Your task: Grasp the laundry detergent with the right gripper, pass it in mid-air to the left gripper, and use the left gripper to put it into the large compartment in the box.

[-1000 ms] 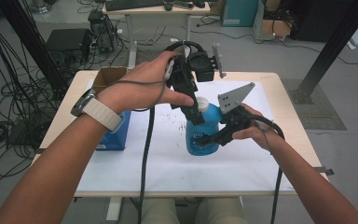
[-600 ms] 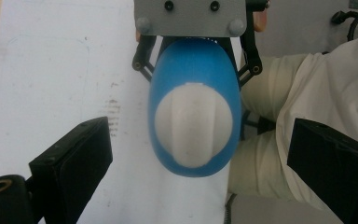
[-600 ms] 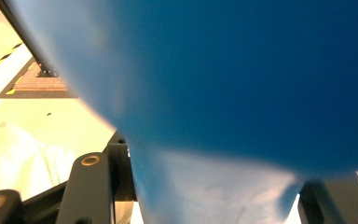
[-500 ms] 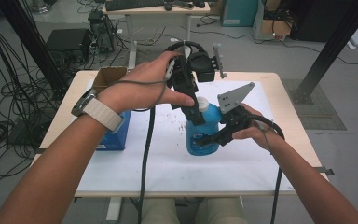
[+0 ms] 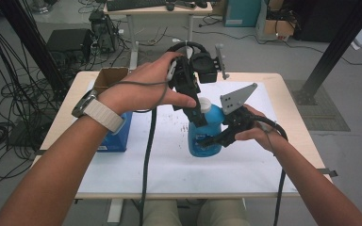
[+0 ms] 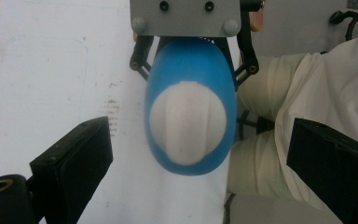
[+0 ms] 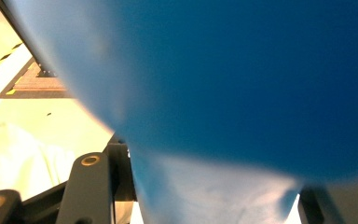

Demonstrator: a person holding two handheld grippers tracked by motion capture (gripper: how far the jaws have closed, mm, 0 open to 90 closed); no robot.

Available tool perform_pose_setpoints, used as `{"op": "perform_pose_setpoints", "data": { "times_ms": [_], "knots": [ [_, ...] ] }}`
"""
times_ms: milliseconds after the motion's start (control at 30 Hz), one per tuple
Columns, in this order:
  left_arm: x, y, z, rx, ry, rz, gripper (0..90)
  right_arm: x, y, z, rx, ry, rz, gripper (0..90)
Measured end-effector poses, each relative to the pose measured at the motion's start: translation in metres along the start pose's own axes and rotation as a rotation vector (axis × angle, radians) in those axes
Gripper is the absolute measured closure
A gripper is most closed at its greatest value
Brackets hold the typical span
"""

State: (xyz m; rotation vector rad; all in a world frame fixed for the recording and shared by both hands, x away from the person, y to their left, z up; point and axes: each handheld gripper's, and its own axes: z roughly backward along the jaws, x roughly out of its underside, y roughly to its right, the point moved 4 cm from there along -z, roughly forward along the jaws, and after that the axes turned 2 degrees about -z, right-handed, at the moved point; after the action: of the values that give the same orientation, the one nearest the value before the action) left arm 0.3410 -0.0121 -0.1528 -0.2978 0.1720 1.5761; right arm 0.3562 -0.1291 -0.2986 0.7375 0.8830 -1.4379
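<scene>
We are seeing a blue bottle [image 5: 206, 132] with a white cap [image 5: 203, 103] standing upright just right of centre in the high view, on the white sheet [image 5: 169, 160] covering the table [image 5: 292, 94]. The right gripper [image 5: 212, 140] is clamping the bottle's body from the right, jaws squeezed on its sides; in the right gripper view the blue wall [image 7: 242, 84] is sitting tight between them. The left gripper [image 5: 195, 110] is hanging over the cap from above, jaws spread wide on either side of the cap [image 6: 188, 122], not touching it in the left gripper view. A blue box [image 5: 118, 134] is lying at centre left under the left forearm, with a cardboard box [image 5: 109, 77] above it.
</scene>
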Motion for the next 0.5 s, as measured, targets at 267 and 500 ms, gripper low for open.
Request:
{"op": "perform_pose_setpoints", "data": {
  "times_ms": [267, 500],
  "knots": [
    [0.0001, 0.0003, 0.0004, 0.001, -0.003, 0.001, 7.1, -0.0002, -0.0001, -0.0002, -0.003, -0.001, 0.0, 42.6],
    [0.0003, 0.0002, 0.0005, -0.002, -0.001, -0.002, 7.2, -0.0003, 0.0006, -0.0001, 0.0, 0.0, -0.001, 42.6]
  ]
}}
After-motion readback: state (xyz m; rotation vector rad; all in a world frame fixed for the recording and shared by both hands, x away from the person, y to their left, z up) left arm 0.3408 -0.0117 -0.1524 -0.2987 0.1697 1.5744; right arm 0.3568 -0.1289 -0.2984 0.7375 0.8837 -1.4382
